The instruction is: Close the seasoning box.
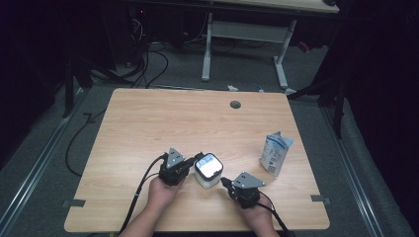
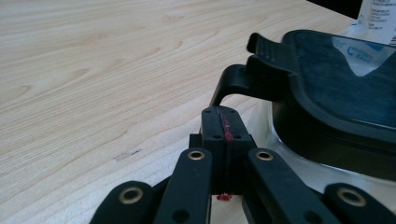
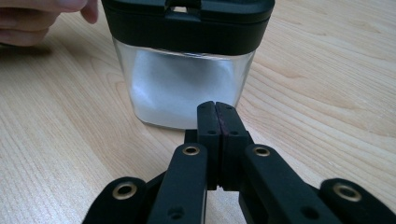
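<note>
Nearest the person, the right hand-held gripper (image 1: 226, 181) rests low on the desk (image 1: 148, 123) with its jaws pressed together and nothing between them, its tip pointing at the side of the container (image 1: 207, 170). In the right gripper view that container (image 3: 187, 60) stands just ahead of the closed tip, a clear square tub with a thick black lid (image 3: 187, 18), its lower part frosted white with what looks like powder or grains.

The left hand-held gripper (image 1: 196, 158) is on the tub's other side, jaws also together and empty, its tip (image 2: 224, 122) just below the lid's raised latch tab (image 2: 261, 56).

The tub looks rigid and smooth-walled, likely moderately light and probably slippery on the clear sides, so a pinch there may slide. The lid's rim and the latch tab seem the better holds; steadying the body from one side while the other works the tab looks sensible. It sits near the desk's front middle.

Farther right, well apart, a white pouch (image 1: 275, 153) stands upright.
</note>
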Demonstrator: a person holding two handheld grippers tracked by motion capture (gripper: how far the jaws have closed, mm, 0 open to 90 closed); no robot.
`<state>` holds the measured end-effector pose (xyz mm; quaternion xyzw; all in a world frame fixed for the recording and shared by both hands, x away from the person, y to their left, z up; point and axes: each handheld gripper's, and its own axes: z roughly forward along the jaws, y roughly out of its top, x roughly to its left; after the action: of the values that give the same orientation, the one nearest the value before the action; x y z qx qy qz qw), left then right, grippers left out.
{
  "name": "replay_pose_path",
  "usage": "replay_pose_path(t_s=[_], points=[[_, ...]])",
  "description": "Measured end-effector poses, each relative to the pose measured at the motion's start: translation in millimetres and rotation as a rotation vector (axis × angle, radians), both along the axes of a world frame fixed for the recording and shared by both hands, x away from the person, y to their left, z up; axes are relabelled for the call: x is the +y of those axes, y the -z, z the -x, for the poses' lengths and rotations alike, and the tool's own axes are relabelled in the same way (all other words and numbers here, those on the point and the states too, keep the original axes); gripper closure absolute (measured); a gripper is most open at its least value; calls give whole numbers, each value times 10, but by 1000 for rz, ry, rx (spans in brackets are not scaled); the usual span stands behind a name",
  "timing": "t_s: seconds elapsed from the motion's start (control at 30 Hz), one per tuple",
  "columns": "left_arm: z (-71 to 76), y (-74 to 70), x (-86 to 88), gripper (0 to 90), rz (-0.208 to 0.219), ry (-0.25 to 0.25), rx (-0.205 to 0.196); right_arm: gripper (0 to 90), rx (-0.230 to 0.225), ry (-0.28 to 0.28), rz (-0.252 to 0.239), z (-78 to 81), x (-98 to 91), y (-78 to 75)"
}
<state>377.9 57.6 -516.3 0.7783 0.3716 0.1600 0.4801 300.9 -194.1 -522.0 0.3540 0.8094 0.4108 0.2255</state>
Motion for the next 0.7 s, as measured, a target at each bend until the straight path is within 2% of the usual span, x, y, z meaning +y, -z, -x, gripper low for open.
replay_pose_path(t_s=[0.1, 0.17, 0.3, 0.7], points=[[-67, -2, -19, 900, -1, 4, 3, 894, -1, 3, 3, -2, -3, 3], [-89, -1, -30, 900, 13, 2, 1, 894, -5, 4, 3, -5, -8, 3], [-122, 10, -72, 900, -1, 10, 6, 894, 1, 8, 3, -8, -19, 4], [-237, -5, -207, 900, 2, 29, -1, 894, -1, 19, 0, -17, -42, 8]])
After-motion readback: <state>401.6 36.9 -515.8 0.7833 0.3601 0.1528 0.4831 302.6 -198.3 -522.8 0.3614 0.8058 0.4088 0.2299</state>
